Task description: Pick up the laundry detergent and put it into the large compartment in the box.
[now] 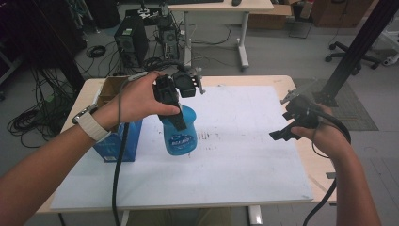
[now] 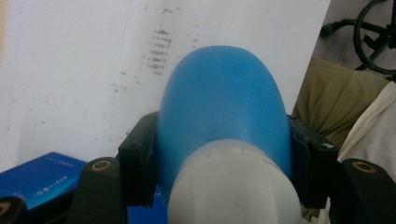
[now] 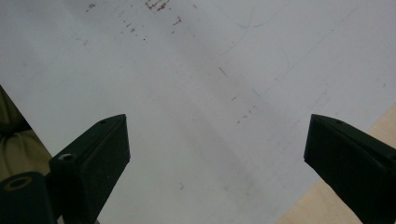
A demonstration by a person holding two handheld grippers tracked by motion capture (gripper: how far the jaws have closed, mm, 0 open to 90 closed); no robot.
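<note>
Left gripper [image 1: 180, 123] clamps the blue bottle [image 1: 179, 135] (contents unseen); right gripper [image 3: 217, 140] gapes wide.

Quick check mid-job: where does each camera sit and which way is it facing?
High view: above the person's side, facing forward and down; both forearms, left gripper on blue plastic spray bottle, right gripper.
Left gripper view: along its jaws, clamped on that bottle.
Right gripper view: looking down between open jaws.
Shared: scuffed white board.
</note>
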